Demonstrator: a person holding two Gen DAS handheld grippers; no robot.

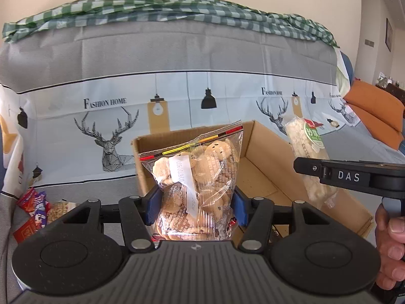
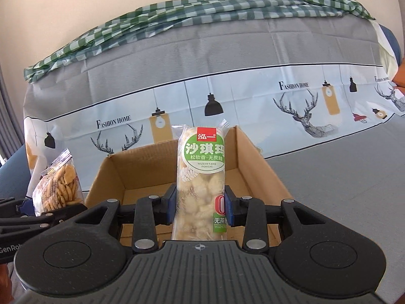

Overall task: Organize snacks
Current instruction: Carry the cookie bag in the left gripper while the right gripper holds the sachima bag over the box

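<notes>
Our left gripper (image 1: 195, 209) has its jaws shut on a cookie bag (image 1: 195, 177). Our right gripper (image 2: 200, 209) has its jaws shut on a tall snack bar (image 2: 201, 177). Both stand upright. The open box (image 2: 255, 167) sits just ahead and below, nearer our right gripper.

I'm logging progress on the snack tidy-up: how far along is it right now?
Done: nothing visibly; the part of the cardboard box floor in view is bare. In hand: the left tongs clamp a clear cookie bag, and the right tongs clamp a green-labelled sachima pack, both held in front of the box. Left: boxing those two, then the loose red and purple packets on the cloth.
</notes>
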